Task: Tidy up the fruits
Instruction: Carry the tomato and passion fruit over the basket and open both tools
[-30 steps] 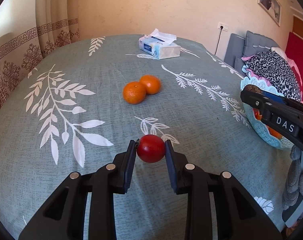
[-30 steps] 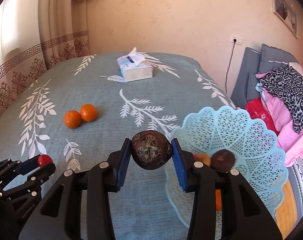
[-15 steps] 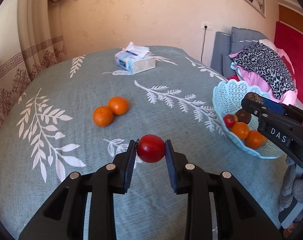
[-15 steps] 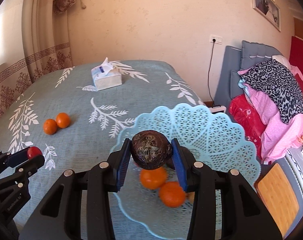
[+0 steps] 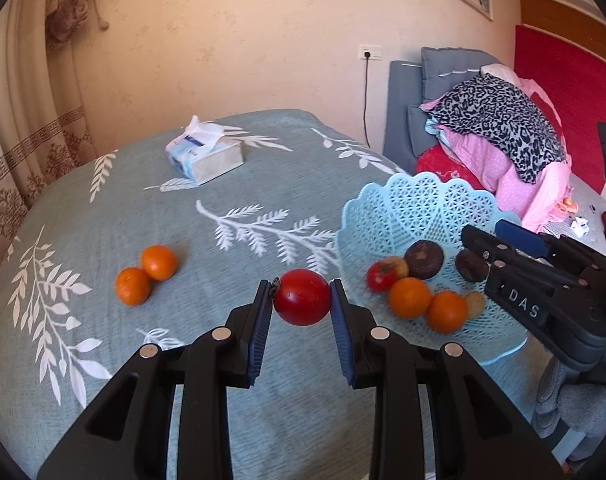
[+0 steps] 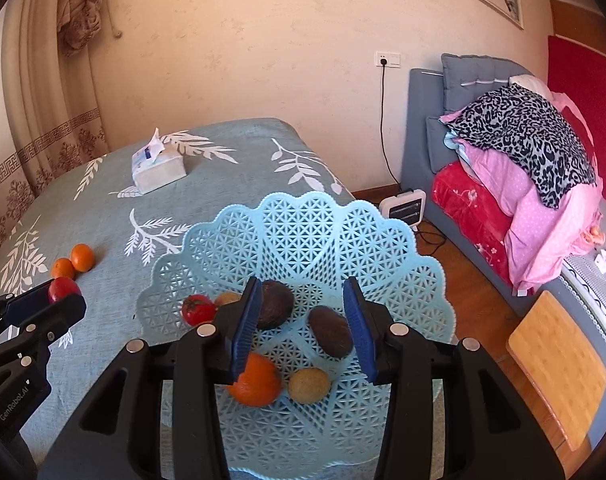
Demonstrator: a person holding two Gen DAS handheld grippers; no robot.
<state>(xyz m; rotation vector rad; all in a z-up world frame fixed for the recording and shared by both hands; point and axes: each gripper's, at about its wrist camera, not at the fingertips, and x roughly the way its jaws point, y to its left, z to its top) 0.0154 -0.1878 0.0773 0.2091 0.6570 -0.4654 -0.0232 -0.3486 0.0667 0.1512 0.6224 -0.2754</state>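
Fruit sorting, part done.
My left tool (image 5: 302, 300) clamps a red fruit (image 5: 302, 297) near the basket (image 6: 303, 224); my right tool (image 6: 303, 320) is opening, empty, above it; two oranges (image 5: 146, 274) remain on the bed.

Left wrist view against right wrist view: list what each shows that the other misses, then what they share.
Only the left wrist view shows the whole red fruit pinched in the left gripper, with nothing in front of it.

Only the right wrist view shows the white heater on the floor, the wooden board, and the right gripper opening with nothing between its pads, over the basket.

Both show the blue basket with fruit in it, two oranges on the bedspread, and the tissue box.
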